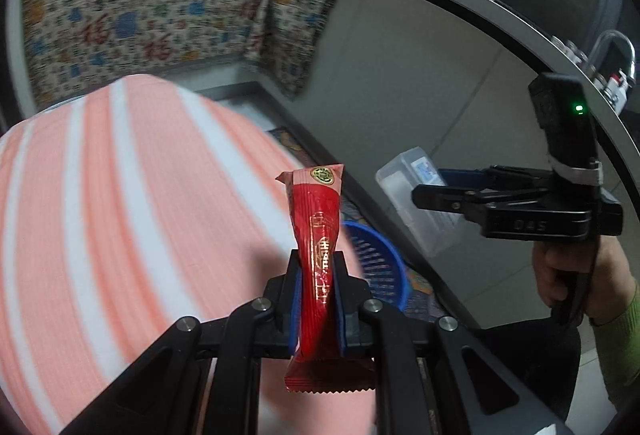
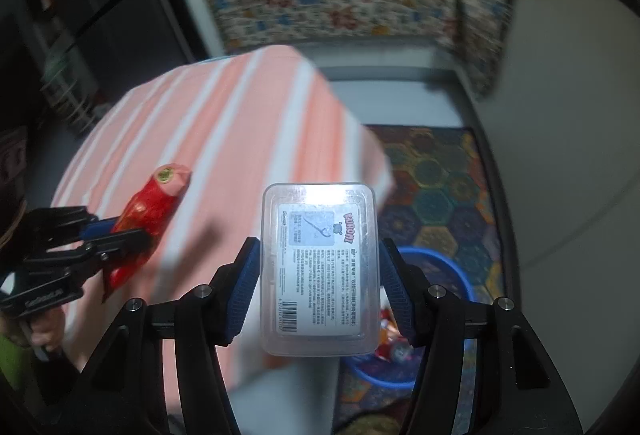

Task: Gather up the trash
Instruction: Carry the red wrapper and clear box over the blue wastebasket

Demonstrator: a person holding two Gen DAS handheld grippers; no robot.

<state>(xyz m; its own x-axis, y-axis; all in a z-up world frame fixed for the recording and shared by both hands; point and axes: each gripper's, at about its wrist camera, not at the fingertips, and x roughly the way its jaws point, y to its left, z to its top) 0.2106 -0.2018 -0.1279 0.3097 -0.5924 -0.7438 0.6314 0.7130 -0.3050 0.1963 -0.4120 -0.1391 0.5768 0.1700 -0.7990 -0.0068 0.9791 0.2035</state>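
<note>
Both pickups look done: the left gripper (image 1: 316, 299) pinches a red wrapper (image 1: 320, 255) and the right gripper (image 2: 318, 271) clamps a clear plastic box (image 2: 319, 271), both above the striped table's (image 1: 120, 195) right edge. Left: dropping the 2 into the blue basket (image 2: 452, 275) on the floor below, which already holds some trash.

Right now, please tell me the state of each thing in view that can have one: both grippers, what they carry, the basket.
Left gripper: shut on the red snack wrapper.
Red snack wrapper: pinched, standing upright, twisted.
Right gripper: closed on the clear plastic box.
Clear plastic box: lid on, held off the table.
Blue plastic basket: on the floor mat, already holding some wrappers.
</note>
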